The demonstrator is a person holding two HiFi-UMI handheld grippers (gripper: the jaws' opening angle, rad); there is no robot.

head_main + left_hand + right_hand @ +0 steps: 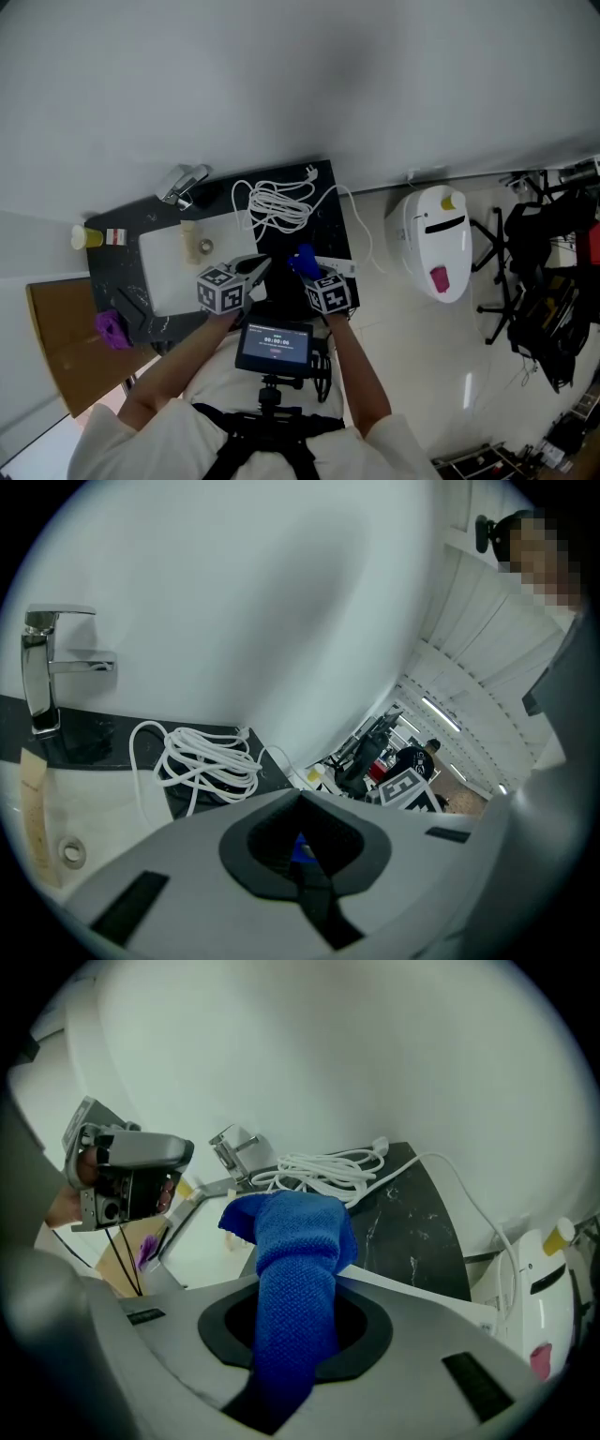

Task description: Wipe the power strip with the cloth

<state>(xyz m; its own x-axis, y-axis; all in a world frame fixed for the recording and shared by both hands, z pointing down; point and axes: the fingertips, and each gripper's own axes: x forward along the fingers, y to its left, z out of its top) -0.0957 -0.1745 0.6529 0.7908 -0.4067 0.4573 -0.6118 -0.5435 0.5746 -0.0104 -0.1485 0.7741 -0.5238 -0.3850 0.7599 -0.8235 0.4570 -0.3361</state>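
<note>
1. Right gripper (286, 1372) pinched the blue cloth (295, 1241), mid frame.
2. Left gripper (305, 855) was closed, holding nothing.
3. Power strip (422, 1296) lay lower right, under the cloth; wiping looked barely started.

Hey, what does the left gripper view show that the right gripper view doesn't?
Only the left gripper view shows the round metal drain in the white sink. Only the right gripper view shows the right gripper shut on the blue knitted cloth, and the white rounded appliance. Both share the coiled white cable and the chrome faucet.
</note>
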